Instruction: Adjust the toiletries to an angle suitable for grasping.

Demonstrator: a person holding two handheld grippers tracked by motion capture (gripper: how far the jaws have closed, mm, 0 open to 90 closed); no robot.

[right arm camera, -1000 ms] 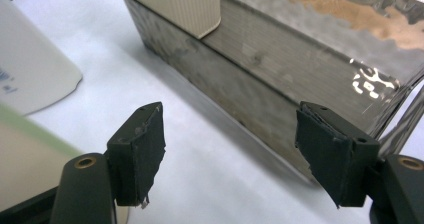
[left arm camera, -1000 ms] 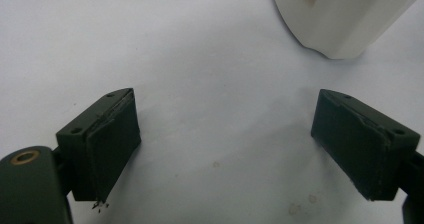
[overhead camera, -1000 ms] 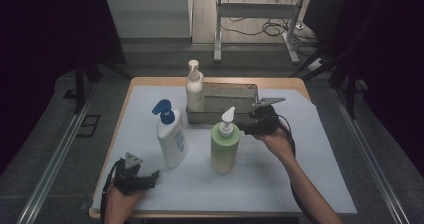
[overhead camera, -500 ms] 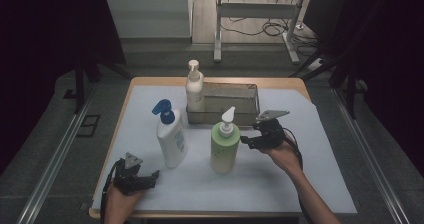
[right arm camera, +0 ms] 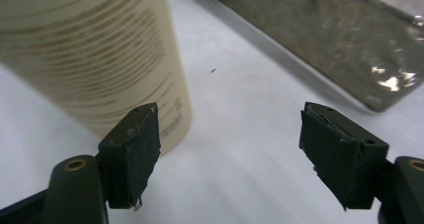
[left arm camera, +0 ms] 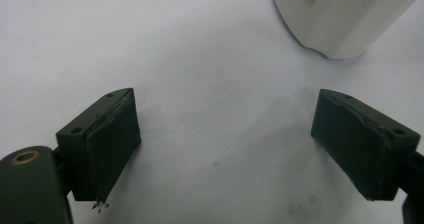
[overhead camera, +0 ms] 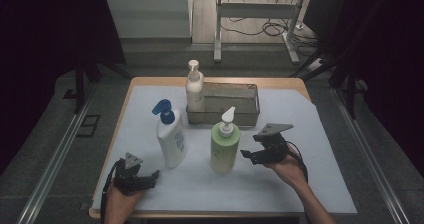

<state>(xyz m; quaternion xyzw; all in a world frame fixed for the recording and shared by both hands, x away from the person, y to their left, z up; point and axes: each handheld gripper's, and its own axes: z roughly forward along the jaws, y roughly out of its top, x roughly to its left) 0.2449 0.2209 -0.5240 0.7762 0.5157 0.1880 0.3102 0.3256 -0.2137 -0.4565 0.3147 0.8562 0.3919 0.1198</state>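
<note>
Green bottle [overhead camera: 224, 147] is standing free before the tray [overhead camera: 248, 118]; the right gripper [overhead camera: 251, 156], jaws just widening and empty, is backing away, while the left gripper [overhead camera: 148, 179] is resting open

Table [overhead camera: 295, 84] carries a sheet [overhead camera: 300, 179]; tray [overhead camera: 223, 104] sits at the back middle of it, with one pump bottle [overhead camera: 194, 88] at the tray's left end, probably touching it, hard to tell from the high view. Two more bottles stand in front of the tray: left bottle [overhead camera: 170, 136] and, to its right, near bottle [overhead camera: 224, 143], apart from each other. Right gripper [overhead camera: 250, 155] sits just right of the near bottle, left gripper [overhead camera: 150, 176] at the front left near the left bottle's base.
</note>
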